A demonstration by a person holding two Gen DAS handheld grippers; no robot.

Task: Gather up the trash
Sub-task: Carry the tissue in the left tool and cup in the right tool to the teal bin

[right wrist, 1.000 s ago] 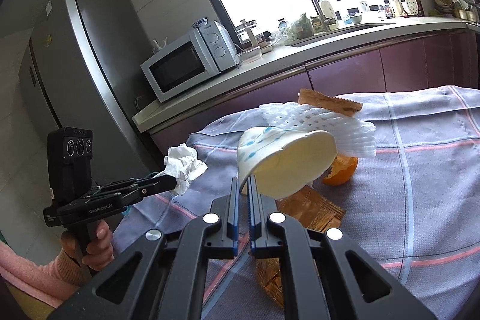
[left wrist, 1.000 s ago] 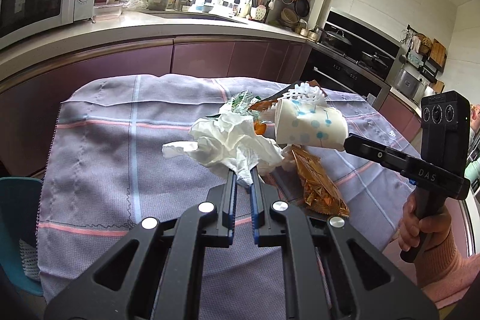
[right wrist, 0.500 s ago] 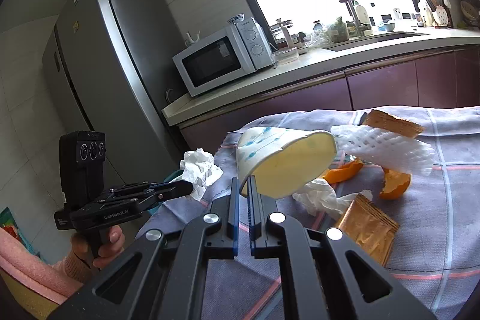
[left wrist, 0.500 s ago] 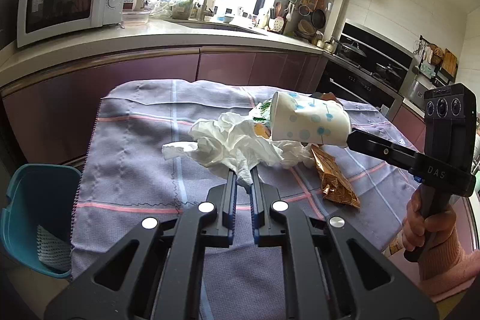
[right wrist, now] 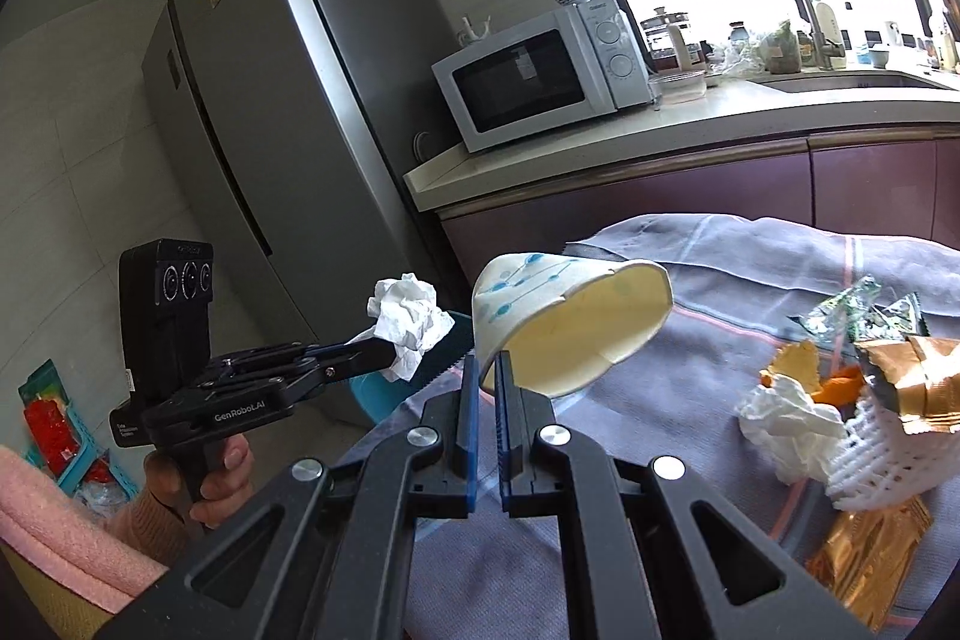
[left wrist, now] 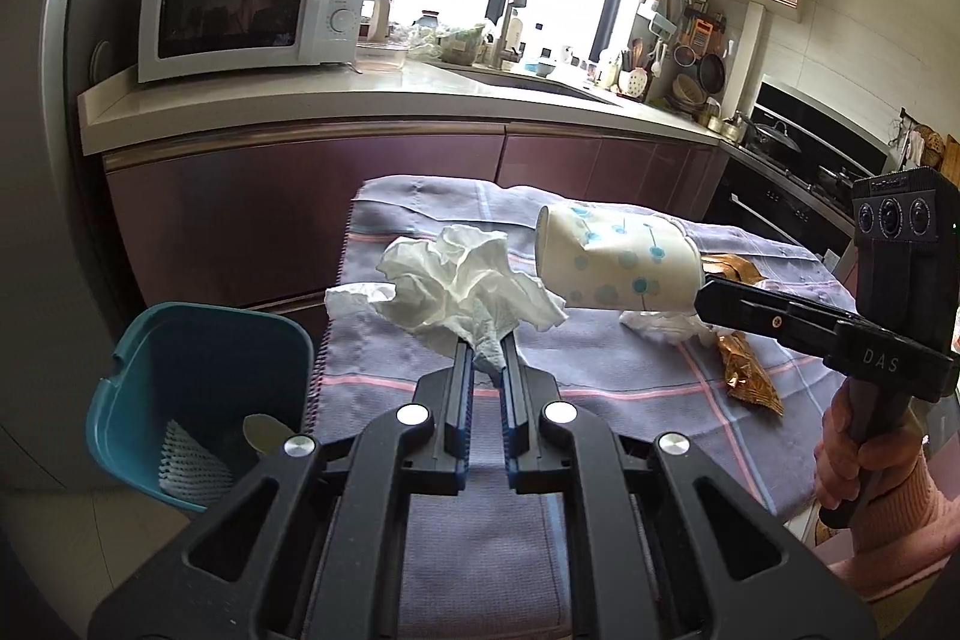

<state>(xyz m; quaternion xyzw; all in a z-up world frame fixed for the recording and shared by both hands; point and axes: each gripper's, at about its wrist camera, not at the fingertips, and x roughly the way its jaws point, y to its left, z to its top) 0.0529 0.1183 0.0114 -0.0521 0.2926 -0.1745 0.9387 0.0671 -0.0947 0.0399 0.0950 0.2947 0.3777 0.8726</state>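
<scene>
Both claws clenched on trash, held above the desk

The left claw (left wrist: 486, 355) pinches a crumpled tissue (left wrist: 462, 280), near the teal bin (left wrist: 198, 340) beside the desk (left wrist: 600, 376). The right claw (right wrist: 487, 370) grips a dotted paper cup (right wrist: 564, 322) by its rim, the cup tipped sideways. More wrappers (right wrist: 900, 388) lie on the cloth.

Home kitchen: white microwave oven (left wrist: 246, 16) on pale stone counter w/ mauve cabinet fronts (left wrist: 312, 208) beyond the tongs, tall steel fridge (right wrist: 258, 100) to their left, sink tap by window (left wrist: 510, 22), hung utensils, black stove (left wrist: 798, 172) at right.
</scene>
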